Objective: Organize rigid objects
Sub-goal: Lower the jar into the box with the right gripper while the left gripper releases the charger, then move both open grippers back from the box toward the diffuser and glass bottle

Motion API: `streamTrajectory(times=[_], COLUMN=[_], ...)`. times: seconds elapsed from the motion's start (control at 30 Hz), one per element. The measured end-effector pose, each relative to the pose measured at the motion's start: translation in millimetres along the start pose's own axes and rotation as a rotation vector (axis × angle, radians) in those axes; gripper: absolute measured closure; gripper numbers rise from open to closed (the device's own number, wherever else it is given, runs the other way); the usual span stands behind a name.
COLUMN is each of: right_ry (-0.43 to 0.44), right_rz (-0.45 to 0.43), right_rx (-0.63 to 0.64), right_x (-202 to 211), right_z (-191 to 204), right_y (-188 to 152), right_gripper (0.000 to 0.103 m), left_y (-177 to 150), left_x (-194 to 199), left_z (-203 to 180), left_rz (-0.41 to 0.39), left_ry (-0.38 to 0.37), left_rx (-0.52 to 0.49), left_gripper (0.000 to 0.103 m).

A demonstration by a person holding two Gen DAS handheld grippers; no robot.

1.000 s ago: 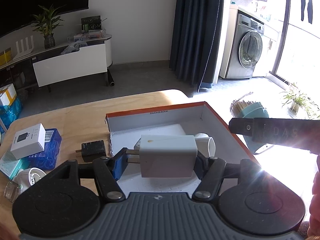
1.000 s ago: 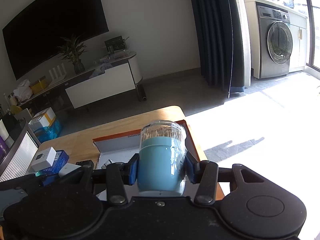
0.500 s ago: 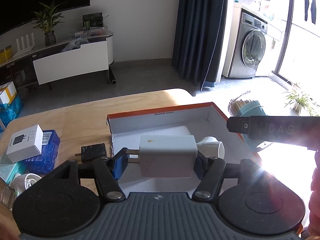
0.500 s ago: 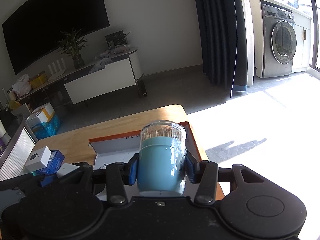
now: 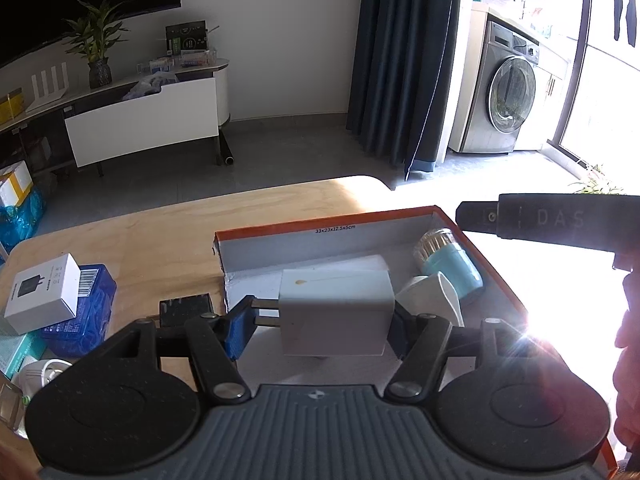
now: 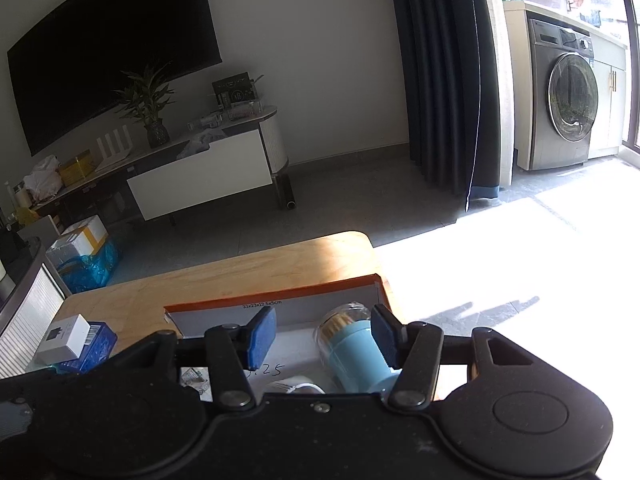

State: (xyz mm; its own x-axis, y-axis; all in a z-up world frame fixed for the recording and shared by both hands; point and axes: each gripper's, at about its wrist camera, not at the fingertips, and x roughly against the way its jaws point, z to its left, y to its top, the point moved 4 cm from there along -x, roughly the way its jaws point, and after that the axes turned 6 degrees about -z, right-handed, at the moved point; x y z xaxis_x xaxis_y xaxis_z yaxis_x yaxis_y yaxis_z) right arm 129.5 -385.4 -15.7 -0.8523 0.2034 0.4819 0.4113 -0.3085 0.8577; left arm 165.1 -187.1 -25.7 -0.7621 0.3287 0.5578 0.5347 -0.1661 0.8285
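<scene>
Two claws work over one orange-rimmed box [image 5: 494,276], which sits at the far right corner of the wooden surface [image 5: 160,236], its right wall running close along the surface's right edge and its far wall set back from the rounded far edge by a bare strip of wood. Left of the box the surface is open up to a black adapter [image 5: 185,307] just beside the box's left wall, and farther left a white carton [image 5: 42,294] lies on a blue packet [image 5: 86,312] near the left edge. Inside the box, the blue toothpick jar [image 6: 352,350] lies tilted on its side against the right wall, its clear cap toward the far wall, with a white scoop-like piece [image 5: 434,296] just beside it. The right claw [image 6: 320,336] has just been spreading its jaws; they now stand apart on either side of the jar, and the left pad clearly does not press on it. The left claw [image 5: 320,322] is pinching a white charger [image 5: 336,308] by its prongs and its back end, held over the box's near half.
</scene>
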Motion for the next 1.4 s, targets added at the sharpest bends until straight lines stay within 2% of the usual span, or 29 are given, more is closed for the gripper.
streamTrajectory(times=[0.3, 0.37, 0.43, 0.73, 1.0, 1.4], right_ry=[-0.038, -0.032, -0.035, -0.011, 0.008, 0.059], right_rz=[-0.026, -0.027, -0.028, -0.039, -0.023, 0.004], right_rx=[-0.016, -0.018, -0.012, 0.001, 0.023, 0.06], right_x=[22.2, 25.4, 27.6, 34.4, 36.6, 37.7], right_z=[-14.2, -14.1, -13.4, -1.8, 15.7, 45.4], right_y=[1.5, 2.3, 2.3, 4.8, 0.2, -8.3], right_gripper=[0.038, 0.038, 0.038, 0.038, 0.037, 0.036], left_y=[15.9, 22.0, 26.6, 28.5, 24.8, 17.4], left_x=[-22.4, -22.8, -19.1, -0.3, 14.1, 38.6], left_z=[-9.4, -9.1, -8.8, 2.4, 14.8, 47.3], left_rz=[0.005, -0.006, -0.024, -0.043, -0.025, -0.026], left_ry=[-0.044, -0.065, -0.075, -0.027, 0.02, 0.097], left_rx=[0.004, 0.017, 0.021, 0.037, 0.047, 0.079], left_gripper=[0.036, 0.032, 0.023, 0.022, 0.013, 0.011])
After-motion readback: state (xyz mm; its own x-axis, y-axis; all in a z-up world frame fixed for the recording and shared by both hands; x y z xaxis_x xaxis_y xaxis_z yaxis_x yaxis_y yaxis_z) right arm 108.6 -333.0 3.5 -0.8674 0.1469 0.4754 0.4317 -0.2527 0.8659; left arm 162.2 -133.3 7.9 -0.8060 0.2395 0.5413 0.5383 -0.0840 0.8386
